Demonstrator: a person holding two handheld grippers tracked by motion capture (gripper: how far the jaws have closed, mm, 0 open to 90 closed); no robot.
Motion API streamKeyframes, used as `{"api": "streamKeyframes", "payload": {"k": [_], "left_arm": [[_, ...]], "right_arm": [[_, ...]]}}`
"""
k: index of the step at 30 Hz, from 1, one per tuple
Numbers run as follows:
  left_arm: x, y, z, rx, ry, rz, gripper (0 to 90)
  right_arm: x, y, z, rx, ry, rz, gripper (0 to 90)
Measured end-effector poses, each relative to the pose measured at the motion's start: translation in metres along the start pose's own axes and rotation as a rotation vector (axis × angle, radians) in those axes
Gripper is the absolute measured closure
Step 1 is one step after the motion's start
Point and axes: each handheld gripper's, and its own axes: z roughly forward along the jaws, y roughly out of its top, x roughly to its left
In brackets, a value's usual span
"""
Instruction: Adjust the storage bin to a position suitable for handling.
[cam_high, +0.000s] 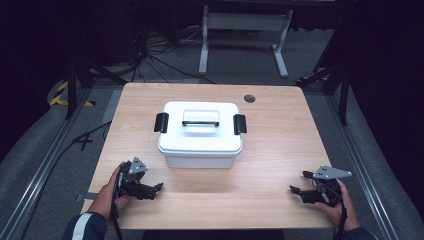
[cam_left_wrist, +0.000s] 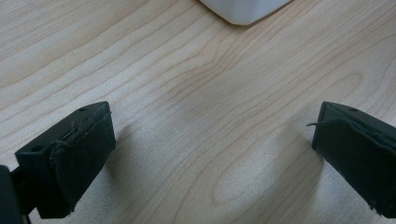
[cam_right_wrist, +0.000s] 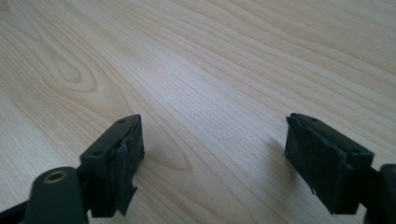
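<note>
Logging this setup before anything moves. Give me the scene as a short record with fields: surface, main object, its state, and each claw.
surface: wooden table, round grommet hole near the far edge
main object: white plastic box, centred on the table
lid: on, with a clear handle lying flat on top
latches: black latch at one end, black latch at the other
left claw: open, low over bare wood, holding nothing
right claw: open, low over bare wood, holding nothing

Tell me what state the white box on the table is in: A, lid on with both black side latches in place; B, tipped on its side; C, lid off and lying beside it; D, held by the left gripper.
A: the white box sits upright, lid on, black latches at both ends.
</note>
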Motion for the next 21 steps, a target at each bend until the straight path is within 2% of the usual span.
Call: {"api": "streamKeyframes", "payload": {"k": [4,8,11,15,16,18,19,21], "left_arm": [[0.0022,0.0000,-0.0009,0.002,0.004,0.017,0.1],[0.0030,-0.0018,-0.0019,0.001,0.001,0.006,0.2],[0.0053,-0.0032,-0.0037,0.001,0.002,0.021,0.2],[0.0058,-0.0039,-0.0034,-0.005,-0.009,0.019,0.2],[0.0068,-0.0035,-0.0036,-0.006,-0.007,0.039,0.2],[0.0066,-0.0035,-0.0034,-0.010,-0.008,0.044,0.3],[0.0077,-0.0032,-0.0036,-0.011,-0.006,0.062,0.3],[0.0068,-0.0042,-0.0044,-0.008,-0.015,0.052,0.3]], "right_arm": [[-0.0002,0.0003,0.0005,0.009,-0.007,0.009,14.8],[-0.0008,0.0008,0.0013,0.010,-0.004,0.008,13.8],[-0.0013,0.0016,0.0023,0.011,-0.003,0.004,13.3],[-0.0013,0.0018,0.0025,0.011,-0.005,0.005,13.3],[-0.0014,0.0019,0.0026,0.011,-0.006,0.005,13.3],[-0.0016,0.0019,0.0026,0.011,-0.005,0.004,13.4],[-0.0015,0.0019,0.0026,0.011,-0.005,0.004,13.4],[-0.0020,0.0022,0.0028,0.012,-0.001,0.007,13.5]]}}
